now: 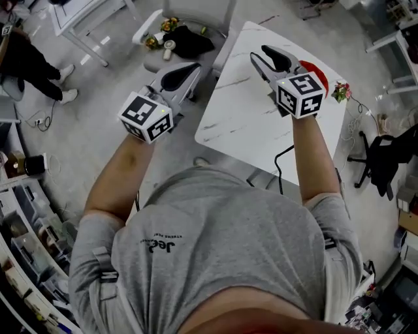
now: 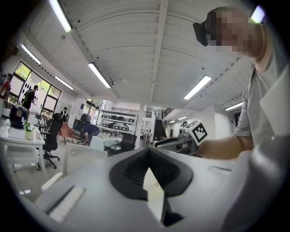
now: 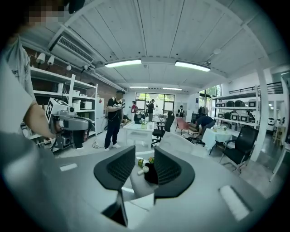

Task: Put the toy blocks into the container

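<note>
Both grippers are raised in front of the person's chest, and neither holds anything. My left gripper (image 1: 194,66) (image 2: 147,152) has its jaws closed tip to tip, out over the floor left of the white table (image 1: 248,124). My right gripper (image 1: 266,53) (image 3: 144,156) hovers over the table's far part, its jaws a little apart and empty. Small yellow-green toys (image 1: 154,41) (image 3: 141,161) and a black cloth (image 1: 189,40) lie on a grey chair (image 1: 196,13) beyond the table. A red object (image 1: 319,68) shows on the table, mostly hidden behind the right gripper.
A small flower ornament (image 1: 341,91) sits at the table's right edge. A black cable (image 1: 282,160) hangs at the near edge. An office chair (image 1: 382,160) stands to the right, shelves (image 1: 26,248) to the left. A person's legs (image 1: 39,68) show at the far left.
</note>
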Tool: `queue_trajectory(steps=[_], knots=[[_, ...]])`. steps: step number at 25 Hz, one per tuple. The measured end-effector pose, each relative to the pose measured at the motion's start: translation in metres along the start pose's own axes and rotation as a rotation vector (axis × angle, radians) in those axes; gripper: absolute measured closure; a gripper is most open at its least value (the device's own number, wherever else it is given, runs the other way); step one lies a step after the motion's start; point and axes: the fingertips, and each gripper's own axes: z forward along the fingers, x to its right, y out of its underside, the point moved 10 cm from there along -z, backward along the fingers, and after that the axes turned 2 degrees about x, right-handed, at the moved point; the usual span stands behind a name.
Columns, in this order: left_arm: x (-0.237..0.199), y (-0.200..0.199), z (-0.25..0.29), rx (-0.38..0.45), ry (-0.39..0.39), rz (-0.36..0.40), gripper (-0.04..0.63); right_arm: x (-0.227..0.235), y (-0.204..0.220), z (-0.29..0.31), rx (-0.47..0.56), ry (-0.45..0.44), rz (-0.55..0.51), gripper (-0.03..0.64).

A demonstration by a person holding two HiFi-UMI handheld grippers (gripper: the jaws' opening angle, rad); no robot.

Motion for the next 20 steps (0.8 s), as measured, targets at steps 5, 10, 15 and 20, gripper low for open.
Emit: queue_trajectory(steps=[5,10,15,20], knots=[[-0.017,-0.017,-0.073,0.004,-0.131,0.034,0.538,-0.048,-0.025,0.029,0.082,-0.041,0.004,0.614],[-0.028,-0.035,-0.153,0.030,-0.247,0.060,0.538,-0.104,-0.051,0.062,0.113,-0.142,-0.012,0.614],[-0.033,-0.051,-0.229,0.061,-0.364,0.084,0.538,-0.159,-0.076,0.093,0.149,-0.240,-0.026,0.614],[-0.031,-0.063,-0.311,0.086,-0.478,0.108,0.538,-0.224,-0.098,0.123,0.159,-0.337,-0.047,0.615]])
